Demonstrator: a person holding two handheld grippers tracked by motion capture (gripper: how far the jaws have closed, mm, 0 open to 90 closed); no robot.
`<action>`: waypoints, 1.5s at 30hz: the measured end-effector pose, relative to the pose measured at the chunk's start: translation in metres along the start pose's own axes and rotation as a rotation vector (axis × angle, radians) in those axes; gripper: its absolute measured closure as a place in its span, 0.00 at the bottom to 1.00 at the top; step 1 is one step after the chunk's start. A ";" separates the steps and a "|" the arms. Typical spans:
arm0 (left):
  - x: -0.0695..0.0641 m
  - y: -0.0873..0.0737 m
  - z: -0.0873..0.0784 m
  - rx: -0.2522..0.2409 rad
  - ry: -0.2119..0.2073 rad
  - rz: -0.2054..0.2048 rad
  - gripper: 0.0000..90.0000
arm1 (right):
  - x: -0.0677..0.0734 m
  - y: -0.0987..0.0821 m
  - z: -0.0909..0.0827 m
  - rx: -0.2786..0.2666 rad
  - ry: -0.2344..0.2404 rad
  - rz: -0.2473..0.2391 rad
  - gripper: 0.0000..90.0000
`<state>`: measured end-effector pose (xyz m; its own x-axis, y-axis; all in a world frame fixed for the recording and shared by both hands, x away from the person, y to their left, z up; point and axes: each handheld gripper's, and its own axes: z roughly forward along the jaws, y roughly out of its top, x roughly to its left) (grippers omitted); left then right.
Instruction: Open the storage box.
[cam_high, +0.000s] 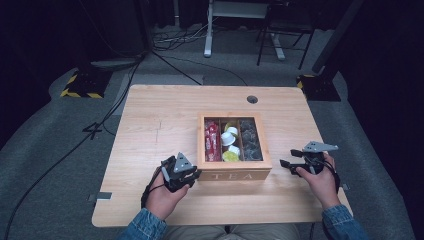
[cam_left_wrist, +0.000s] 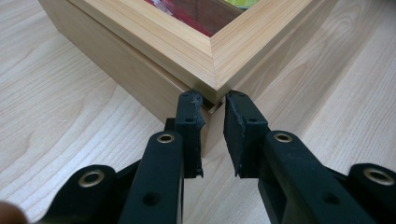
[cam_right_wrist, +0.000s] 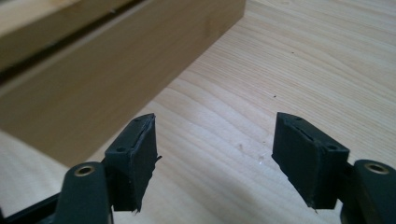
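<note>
a pale wooden tea box (cam_high: 234, 175) with a glass-paned lid sits at the frame's centre on the counter (cam_high: 150, 130), "tea" across its front. the left gripper (cam_left_wrist: 212, 100) pinches its near corner; the right gripper (cam_right_wrist: 215, 128) hangs wide and empty beside it.

Pale wooden tea box (cam_high: 234, 175), red sachets (cam_high: 212, 140), black grippers, light woodgrain table (cam_high: 150, 125)
</note>
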<state>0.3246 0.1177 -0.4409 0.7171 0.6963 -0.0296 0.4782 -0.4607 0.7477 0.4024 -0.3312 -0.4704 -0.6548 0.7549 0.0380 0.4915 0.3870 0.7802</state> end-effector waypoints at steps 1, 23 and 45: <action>0.000 0.000 0.000 0.000 0.000 0.000 0.84 | 0.000 0.000 0.000 0.000 0.000 0.000 0.35; -0.001 0.001 -0.002 -0.006 0.011 0.002 0.84 | 0.065 0.026 -0.013 -0.001 0.185 -0.199 0.63; 0.001 0.004 -0.002 -0.116 0.026 0.010 0.73 | 0.072 0.039 -0.023 -0.108 0.054 -0.273 0.47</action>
<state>0.3262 0.1176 -0.4362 0.7077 0.7065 -0.0056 0.4082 -0.4023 0.8195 0.3611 -0.2734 -0.4232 -0.7856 0.5999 -0.1515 0.2308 0.5113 0.8278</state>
